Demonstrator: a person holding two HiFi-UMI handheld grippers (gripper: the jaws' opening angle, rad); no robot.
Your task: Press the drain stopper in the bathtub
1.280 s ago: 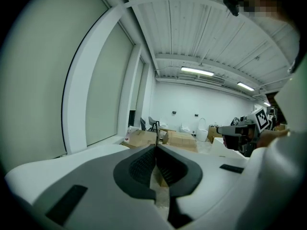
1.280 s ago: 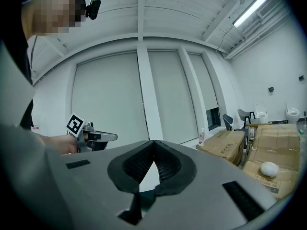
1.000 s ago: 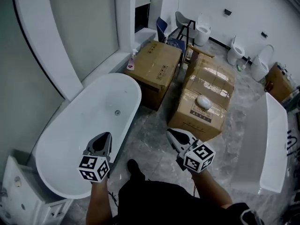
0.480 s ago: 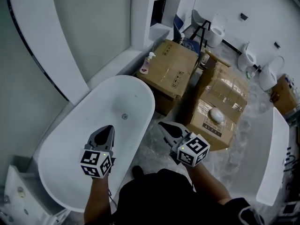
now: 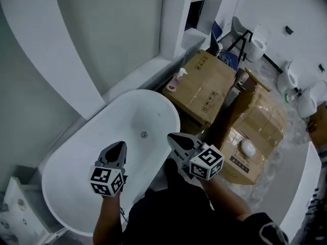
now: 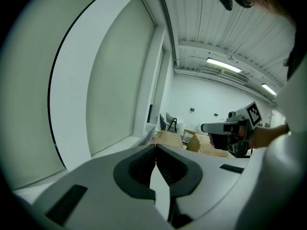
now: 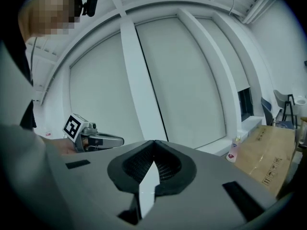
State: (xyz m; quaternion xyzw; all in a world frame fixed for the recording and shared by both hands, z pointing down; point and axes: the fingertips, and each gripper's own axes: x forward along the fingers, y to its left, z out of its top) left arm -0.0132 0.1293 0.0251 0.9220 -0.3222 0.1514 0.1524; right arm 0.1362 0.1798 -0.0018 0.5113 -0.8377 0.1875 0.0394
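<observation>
The person wears a black top [image 5: 176,213], and both forearms are bare. A small black camera [image 7: 89,5] is mounted at the head. The left tool [image 5: 119,145] and right tool [image 5: 171,136] have pale grey, tapering jaw shells with dark inner faces. Each carries a white cube [image 5: 107,181] printed with black square markers on its faces. In the gripper views each jaw shell is smooth light grey. It has a rounded black recess lined with ribbed pads [image 6: 143,169] and a dark rectangular inset [image 7: 239,194] in the outer face. A thin dark cable [image 5: 121,214] shows beside the left forearm.
</observation>
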